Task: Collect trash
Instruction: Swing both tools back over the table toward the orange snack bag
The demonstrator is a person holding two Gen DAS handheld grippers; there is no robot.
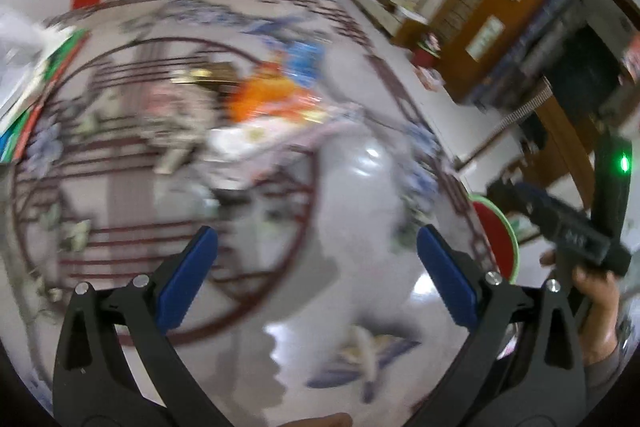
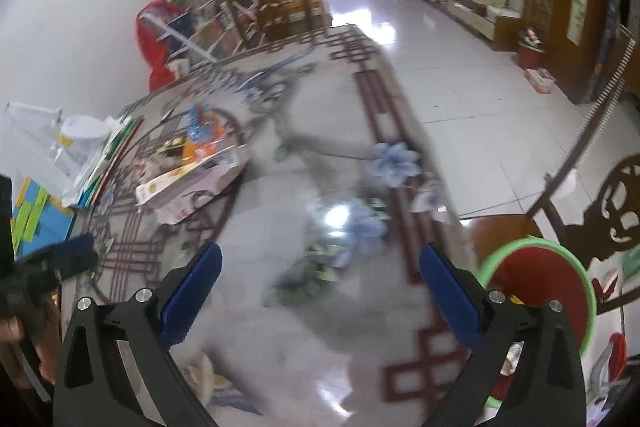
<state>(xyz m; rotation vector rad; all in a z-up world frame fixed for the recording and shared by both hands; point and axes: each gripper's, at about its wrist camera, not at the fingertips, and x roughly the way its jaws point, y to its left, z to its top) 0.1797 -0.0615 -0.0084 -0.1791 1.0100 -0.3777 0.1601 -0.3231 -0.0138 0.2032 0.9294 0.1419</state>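
A heap of trash lies on the glossy patterned table [image 1: 360, 187]: an orange wrapper [image 1: 260, 95], a blue wrapper [image 1: 306, 57] and a flattened pink-white carton [image 2: 192, 183]. In the right wrist view the same orange wrapper [image 2: 192, 149] sits behind the carton. My left gripper [image 1: 316, 259] is open above the table, short of the heap, nothing between its blue pads. My right gripper [image 2: 320, 275] is open too, over the table's near right part, well right of the carton. A red bin with a green rim [image 2: 548, 291] stands beside the table edge, low right.
Books and coloured paper [image 2: 104, 155] and a white container [image 2: 80, 135] crowd the table's left side. The red bin [image 1: 496, 239] shows past the table edge in the left wrist view, near a hand [image 1: 596, 311] holding the other gripper. A carved chair [image 2: 612, 219] stands right; tiled floor beyond.
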